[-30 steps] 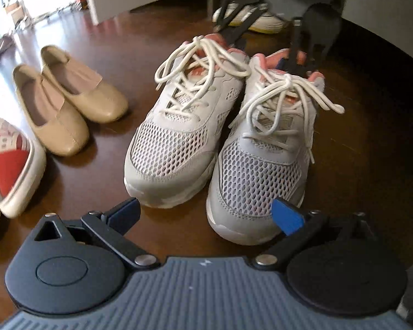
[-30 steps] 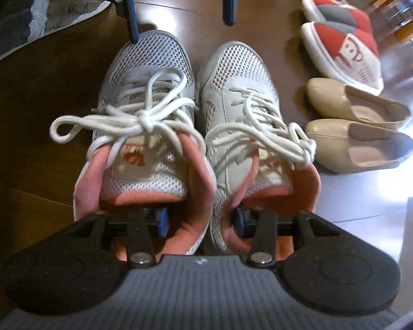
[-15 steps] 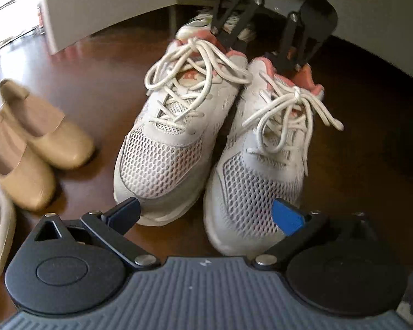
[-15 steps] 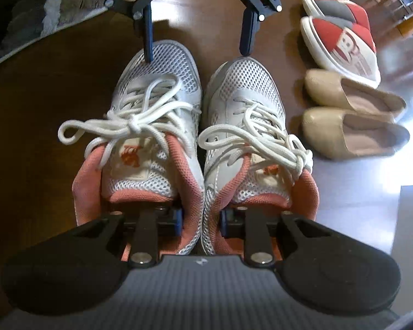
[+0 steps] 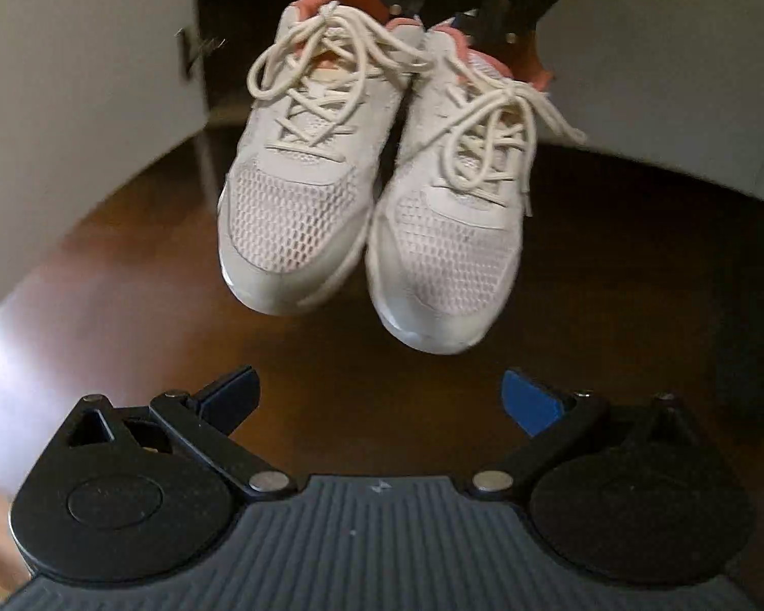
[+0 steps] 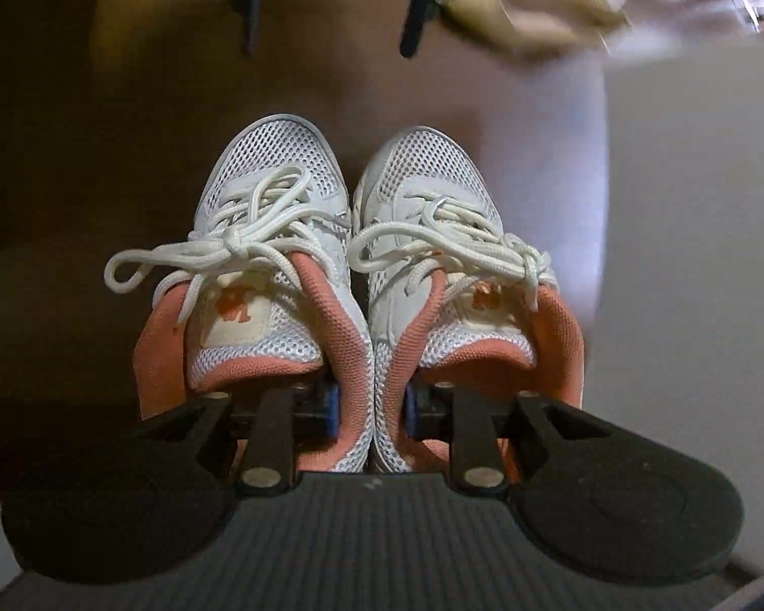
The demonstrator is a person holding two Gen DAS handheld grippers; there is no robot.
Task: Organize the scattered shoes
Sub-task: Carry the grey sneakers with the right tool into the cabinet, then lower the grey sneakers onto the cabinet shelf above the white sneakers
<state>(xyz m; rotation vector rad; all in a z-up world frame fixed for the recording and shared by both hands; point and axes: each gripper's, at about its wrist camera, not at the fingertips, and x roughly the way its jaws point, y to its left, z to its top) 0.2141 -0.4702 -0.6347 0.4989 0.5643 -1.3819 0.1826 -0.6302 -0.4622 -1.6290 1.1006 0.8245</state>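
A pair of white mesh sneakers (image 5: pixel 366 193) with pink-orange lining and white laces hangs in the air above the dark wood floor, toes tilted down. My right gripper (image 6: pixel 372 402) is shut on the two inner heel walls of the sneakers (image 6: pixel 356 265), one finger inside each shoe. In the left wrist view it (image 5: pixel 443 5) shows behind the heels. My left gripper (image 5: pixel 382 397) is open and empty, just in front of the toes. It also shows at the top of the right wrist view (image 6: pixel 331 15).
White cabinet panels stand to the left (image 5: pixel 76 102) and right (image 5: pixel 687 66) of the sneakers, with a dark gap between them. A white panel (image 6: pixel 698 203) is close on the right. Blurred beige shoes (image 6: pixel 535 5) lie at the far top.
The right gripper has lifted the sneaker pair off the floor and carried it toward the white cabinet. The beige flats and red-white slippers have left the left wrist view.
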